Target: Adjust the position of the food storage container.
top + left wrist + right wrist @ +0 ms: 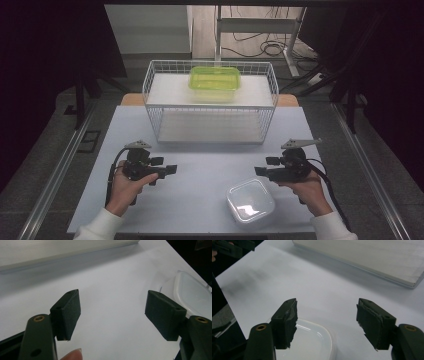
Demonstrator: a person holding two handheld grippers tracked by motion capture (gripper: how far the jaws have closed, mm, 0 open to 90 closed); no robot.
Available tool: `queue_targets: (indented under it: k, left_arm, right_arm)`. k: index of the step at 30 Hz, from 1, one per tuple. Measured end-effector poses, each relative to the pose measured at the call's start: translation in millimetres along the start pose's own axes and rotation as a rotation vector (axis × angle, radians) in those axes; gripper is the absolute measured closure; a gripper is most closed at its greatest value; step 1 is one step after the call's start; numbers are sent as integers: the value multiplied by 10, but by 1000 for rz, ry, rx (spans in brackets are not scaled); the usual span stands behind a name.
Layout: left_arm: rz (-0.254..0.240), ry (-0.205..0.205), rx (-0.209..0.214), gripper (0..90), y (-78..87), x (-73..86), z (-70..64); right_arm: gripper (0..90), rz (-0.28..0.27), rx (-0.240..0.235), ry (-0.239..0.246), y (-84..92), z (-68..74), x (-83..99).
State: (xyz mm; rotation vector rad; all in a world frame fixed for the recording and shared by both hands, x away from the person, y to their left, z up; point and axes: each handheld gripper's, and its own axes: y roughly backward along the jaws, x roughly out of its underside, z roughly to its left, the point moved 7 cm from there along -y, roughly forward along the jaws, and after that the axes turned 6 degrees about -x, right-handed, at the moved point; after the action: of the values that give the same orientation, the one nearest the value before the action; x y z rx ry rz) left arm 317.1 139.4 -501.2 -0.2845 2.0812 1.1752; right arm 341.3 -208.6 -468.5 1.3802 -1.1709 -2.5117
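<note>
The clear box (250, 201) sits lid-up on the white tabletop (200, 175), near its front edge and right of the middle. It is close to square with rounded corners, so no long axis can be told; in the high view its sides stand slightly turned against the tabletop's edges. The right claw (260, 171) is held level just behind the box and slightly to its right, pointing left across the tabletop toward the other hand. Its jaws stand well apart with nothing between them. In the right gripper view the box (312, 342) lies low down, below and partly behind the left jaw, with one rounded corner reaching toward the gap; the pads do not touch it. The left claw (171, 169) is well apart from the box, to its left and a little farther back, pointing right so that the two claws face each other across bare tabletop. Its jaws are also spread wide and hold nothing. In the left gripper view the box (192, 293) shows beyond the right jaw, off to the side of the gap, with only tabletop between the pads. Farther back from the box, across the middle of the tabletop, stands a white wire rack (210, 107), and a green box (214, 83) rests on its upper shelf.
</note>
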Motion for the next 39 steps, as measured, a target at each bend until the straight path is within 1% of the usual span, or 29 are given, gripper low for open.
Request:
queue_targets:
  k: [1, 3, 6, 7, 8, 9, 11, 13, 16, 17, 18, 19, 20, 22, 23, 24, 25, 27, 28, 29, 30, 31, 32, 33, 34, 36, 37, 38, 39]
  left_arm:
    - [4, 1, -1, 280, 1, 12, -11]
    - [8, -1, -4, 277, -3, 30, -22]
    - [26, -10, -14, 275, -42, 56, -29]
    - [26, -10, -14, 274, -42, 56, -29]
    - [29, -11, -15, 274, -57, 56, -32]
    - [37, -15, -19, 273, -80, 54, -33]
    - [37, -13, -16, 272, -93, 46, -38]
    - [42, -19, -15, 272, -109, 45, -35]
    - [52, -24, -13, 271, -153, 43, -29]
    - [52, -24, -13, 271, -153, 43, -29]
    - [57, -26, -8, 271, -172, 41, -29]
    - [59, -26, -6, 270, -183, 38, -30]
    - [64, -27, -3, 269, -209, 31, -29]
    - [66, -29, -3, 269, -217, 26, -28]
    - [66, -30, -3, 268, -229, 14, -27]
    - [66, -30, -3, 268, -229, 14, -27]
    - [67, -31, -3, 268, -235, 11, -23]
    - [72, -32, -4, 268, -243, 18, -16]
    - [72, -32, -4, 268, -243, 18, -16]
    - [73, -32, -4, 268, -245, 20, -16]
    - [74, -31, -4, 267, -246, 22, -16]
    - [73, -30, -4, 267, -246, 23, -17]
    - [74, -30, -4, 266, -247, 26, -17]
    - [76, -30, -5, 266, -249, 32, -17]
    - [78, -29, -5, 265, -250, 36, -16]
    - [78, -26, -4, 265, -250, 38, -16]
    - [75, -22, -1, 265, -244, 39, -18]
    - [75, -22, -1, 265, -244, 39, -18]
    - [73, -20, 0, 265, -235, 41, -15]
  right_arm:
    - [368, 3, 10, 17, 30, 13, 25]
    - [402, 2, 9, 23, 61, 28, 52]
    - [488, 26, 6, 39, 105, 54, 141]
    - [488, 26, 6, 39, 105, 54, 141]
    - [520, 37, 3, 42, 116, 62, 174]
    - [571, 62, -8, 60, 144, 88, 232]
    - [612, 75, -15, 73, 182, 110, 259]
    - [671, 70, -26, 71, 231, 139, 283]
    - [743, 102, -35, 78, 256, 180, 366]
    - [743, 102, -35, 78, 256, 180, 366]
    - [765, 115, -43, 88, 257, 200, 398]
    - [809, 130, -66, 120, 254, 258, 455]
    - [831, 141, -74, 135, 249, 290, 484]
    - [849, 151, -82, 147, 246, 326, 512]
    - [881, 167, -106, 170, 243, 398, 559]
    - [881, 167, -106, 170, 243, 398, 559]
    - [887, 191, -130, 192, 239, 468, 608]
    - [888, 219, -150, 215, 225, 535, 665]
    - [888, 219, -150, 215, 225, 535, 665]
    - [888, 230, -162, 222, 212, 574, 695]
    - [888, 265, -187, 244, 179, 644, 775]
    - [888, 265, -187, 244, 179, 644, 775]
    - [888, 279, -195, 252, 169, 667, 806]
    - [888, 318, -219, 270, 135, 709, 893]
    - [888, 339, -230, 279, 108, 718, 942]
    - [888, 388, -233, 313, 44, 718, 1046]
    - [888, 413, -225, 309, 17, 713, 1087]
    - [888, 413, -225, 309, 17, 713, 1087]
    - [888, 443, -207, 305, -33, 685, 1132]
